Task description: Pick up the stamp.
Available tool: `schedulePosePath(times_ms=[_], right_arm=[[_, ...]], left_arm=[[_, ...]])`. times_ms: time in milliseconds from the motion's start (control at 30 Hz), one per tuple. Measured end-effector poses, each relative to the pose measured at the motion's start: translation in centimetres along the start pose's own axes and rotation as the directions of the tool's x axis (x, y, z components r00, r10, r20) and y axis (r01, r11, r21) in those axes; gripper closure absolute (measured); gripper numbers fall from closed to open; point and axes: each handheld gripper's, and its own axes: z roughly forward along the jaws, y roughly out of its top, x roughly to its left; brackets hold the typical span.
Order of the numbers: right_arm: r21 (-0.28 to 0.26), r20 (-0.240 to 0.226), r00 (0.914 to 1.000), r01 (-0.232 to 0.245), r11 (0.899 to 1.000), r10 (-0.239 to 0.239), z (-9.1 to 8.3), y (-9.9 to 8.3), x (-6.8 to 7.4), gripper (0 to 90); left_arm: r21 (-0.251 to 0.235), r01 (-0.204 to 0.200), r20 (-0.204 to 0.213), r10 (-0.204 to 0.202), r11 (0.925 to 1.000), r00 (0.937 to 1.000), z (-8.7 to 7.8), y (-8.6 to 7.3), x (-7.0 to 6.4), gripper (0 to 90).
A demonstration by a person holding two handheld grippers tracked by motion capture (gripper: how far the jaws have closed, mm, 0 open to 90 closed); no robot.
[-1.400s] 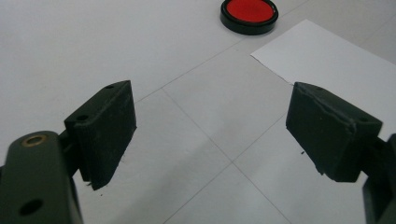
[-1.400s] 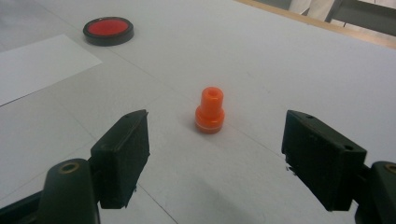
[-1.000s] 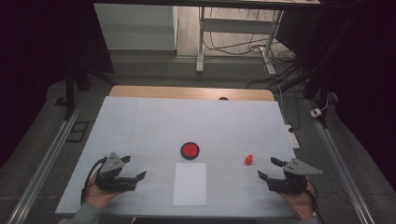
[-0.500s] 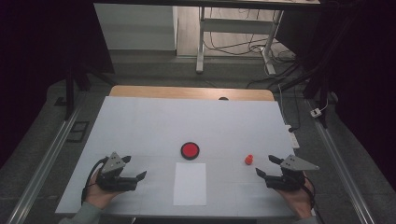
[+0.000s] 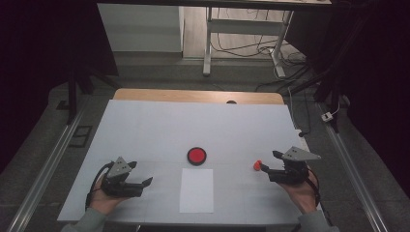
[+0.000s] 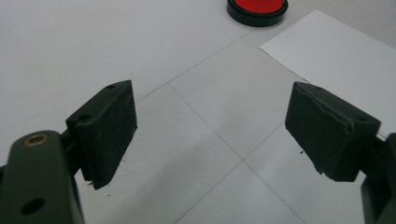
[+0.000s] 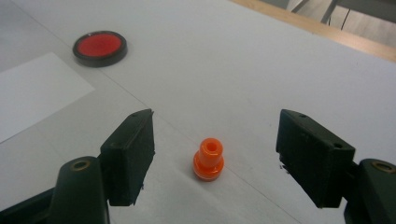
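We see our right gripper (image 7: 215,154) with jaws spread wide, the orange peg (image 7: 208,159) standing upright between them, apparently untouched. Our left gripper (image 6: 210,135) gapes too, a white sheet (image 6: 336,60) just ahead.

Peg (image 7: 208,159) is orange; disc (image 5: 197,155) is red w/ black rim; paper sheet (image 5: 197,190) white; table (image 5: 145,130) pale grey; both grippers' jaws black.

Red round disc (image 5: 197,155) just beyond white paper sheet (image 5: 196,190) on table (image 5: 145,125)
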Motion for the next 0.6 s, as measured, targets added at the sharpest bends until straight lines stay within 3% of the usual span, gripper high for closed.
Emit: schedulePosePath(times_ms=[200,267,400,600], right_arm=[[0.033,0.010,0.9998,-0.020,0.999,0.020,1.0,0.2,-0.7,28.0],[0.064,0.012,0.9987,-0.050,0.997,0.050,1.9,0.2,-1.4,28.1],[0.114,0.007,0.9978,-0.066,0.991,0.065,3.1,0.3,-1.8,28.7],[0.127,-0.012,0.9968,-0.077,0.989,0.080,4.1,0.3,-1.8,30.8]], left_arm=[[0.007,-0.003,-0.004,0.003,1.0000,1.0000,0.2,0.0,-0.1,16.8],[0.012,-0.004,-0.005,0.004,0.9999,1.0000,0.3,0.0,0.0,16.8],[0.014,-0.006,-0.007,0.006,0.9999,1.0000,0.4,0.0,0.0,16.8],[0.022,-0.004,-0.015,0.005,0.9998,0.9999,0.5,0.0,0.2,16.8]])
